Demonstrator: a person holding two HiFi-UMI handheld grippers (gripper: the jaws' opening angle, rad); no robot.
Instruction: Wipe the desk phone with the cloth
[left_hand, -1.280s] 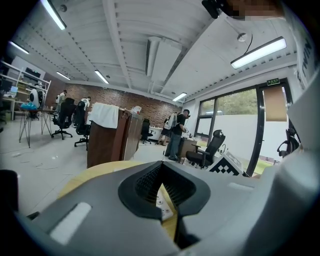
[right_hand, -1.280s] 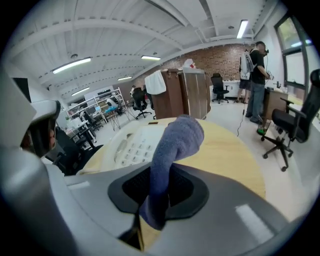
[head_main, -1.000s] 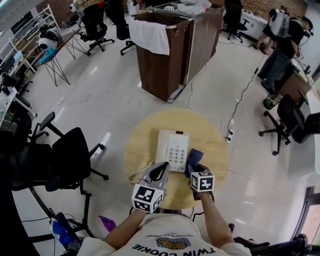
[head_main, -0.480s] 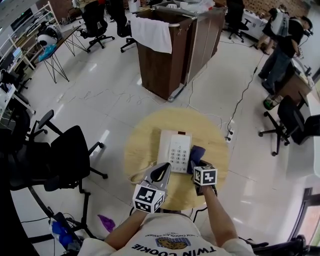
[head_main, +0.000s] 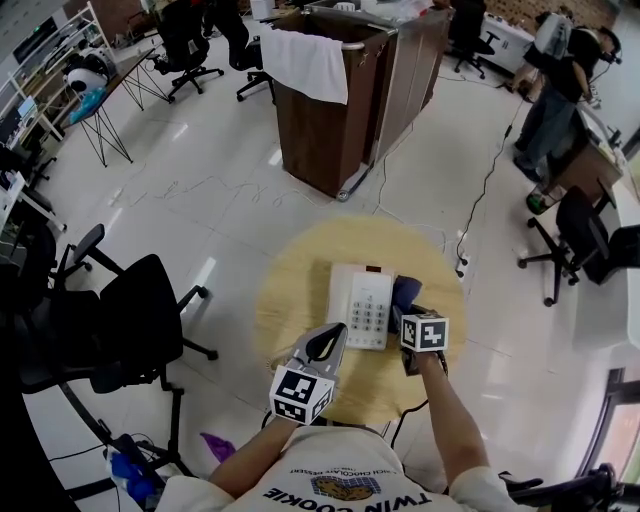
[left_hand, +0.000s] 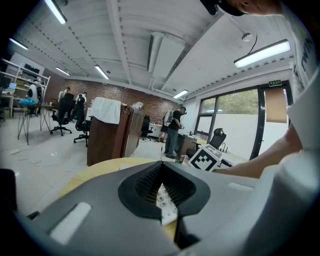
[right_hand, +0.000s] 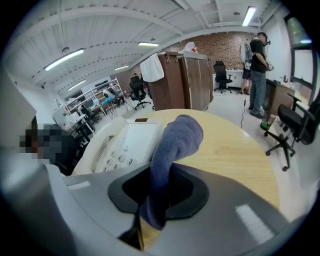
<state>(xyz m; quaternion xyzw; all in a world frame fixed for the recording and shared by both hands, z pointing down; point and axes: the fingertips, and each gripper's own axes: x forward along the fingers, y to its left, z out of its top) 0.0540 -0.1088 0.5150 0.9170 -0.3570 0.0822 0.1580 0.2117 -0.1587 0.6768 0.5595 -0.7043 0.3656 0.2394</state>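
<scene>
The right gripper (right_hand: 159, 192) is pinching the cloth (right_hand: 172, 145), soft and limp, with its free end drooping just beside the phone (head_main: 365, 305) on the table (head_main: 300, 290). The left gripper (left_hand: 162, 187) is hovering closed and empty near the keypad. The phone is probably light and may be sliding when wiped.

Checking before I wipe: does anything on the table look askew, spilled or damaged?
Nothing stands out. The desk phone lies flat on the round table, handset seated, no spill visible. The blue cloth is clamped in the right gripper beside the phone's right edge.
</scene>
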